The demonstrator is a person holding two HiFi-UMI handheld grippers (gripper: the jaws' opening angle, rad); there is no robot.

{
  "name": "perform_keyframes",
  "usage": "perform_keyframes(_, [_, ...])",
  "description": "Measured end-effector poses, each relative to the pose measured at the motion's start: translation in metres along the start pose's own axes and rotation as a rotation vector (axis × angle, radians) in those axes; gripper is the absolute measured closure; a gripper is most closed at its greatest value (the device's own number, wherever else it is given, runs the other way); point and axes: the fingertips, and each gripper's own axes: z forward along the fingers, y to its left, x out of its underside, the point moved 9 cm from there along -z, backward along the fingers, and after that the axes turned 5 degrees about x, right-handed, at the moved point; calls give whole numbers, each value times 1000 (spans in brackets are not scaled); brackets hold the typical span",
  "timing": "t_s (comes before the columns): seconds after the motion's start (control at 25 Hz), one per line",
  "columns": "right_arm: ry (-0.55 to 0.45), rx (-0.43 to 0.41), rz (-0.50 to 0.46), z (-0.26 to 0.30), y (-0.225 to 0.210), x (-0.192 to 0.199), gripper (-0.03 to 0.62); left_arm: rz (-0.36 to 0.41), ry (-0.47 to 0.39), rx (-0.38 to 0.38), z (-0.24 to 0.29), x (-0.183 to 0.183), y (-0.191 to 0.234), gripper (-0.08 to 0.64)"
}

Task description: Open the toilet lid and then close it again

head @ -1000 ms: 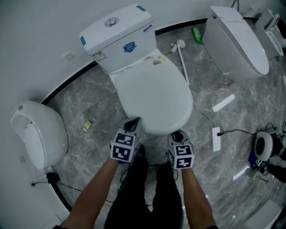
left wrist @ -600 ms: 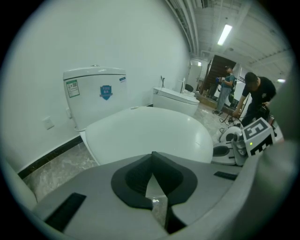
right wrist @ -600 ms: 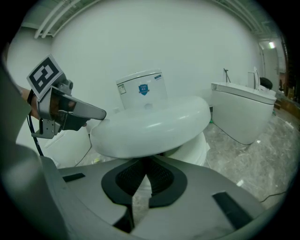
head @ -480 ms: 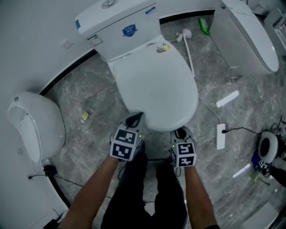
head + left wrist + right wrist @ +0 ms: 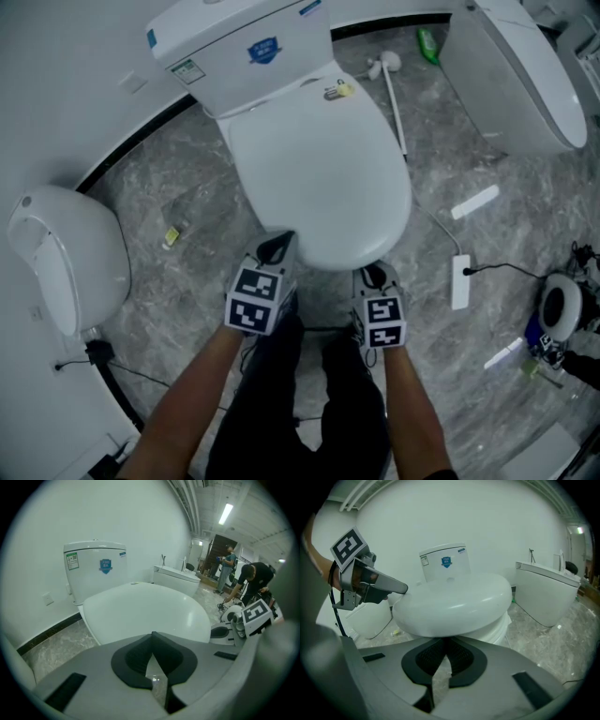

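Observation:
The white toilet's lid [image 5: 314,183] lies flat and closed, with the cistern [image 5: 239,52] behind it. My left gripper [image 5: 277,246] sits at the lid's front left edge, its black fingertips touching each other with nothing between them. In the left gripper view the lid [image 5: 145,611] spreads just beyond the shut left gripper [image 5: 152,633]. My right gripper [image 5: 373,275] is at the lid's front right edge, also shut and empty. The right gripper view looks from below the lid [image 5: 454,604], whose rim hangs just above the right gripper [image 5: 444,641], with the left gripper [image 5: 401,588] at the side.
A second toilet [image 5: 61,258] stands at the left and a third [image 5: 511,70] at the upper right. A toilet brush [image 5: 392,89], green bottle [image 5: 428,42], white strip [image 5: 472,202] and power strip [image 5: 459,281] lie on the marble floor. People [image 5: 253,581] stand far off.
Both grippers have sunk a little at the front of the lid and stay shut. The lid has not moved.

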Motion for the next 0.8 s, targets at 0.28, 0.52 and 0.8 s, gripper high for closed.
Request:
perform_keyframes(0.28, [71, 10, -5, -9, -3, 16, 583, -6, 31, -1, 1, 4, -5, 555])
perform_keyframes(0.52, [138, 10, -7, -2, -7, 21, 583, -8, 43, 1, 2, 10, -10, 555])
perform_keyframes(0.8, [284, 54, 6, 4, -7, 16, 583, -10, 56, -2, -1, 12, -15, 555])
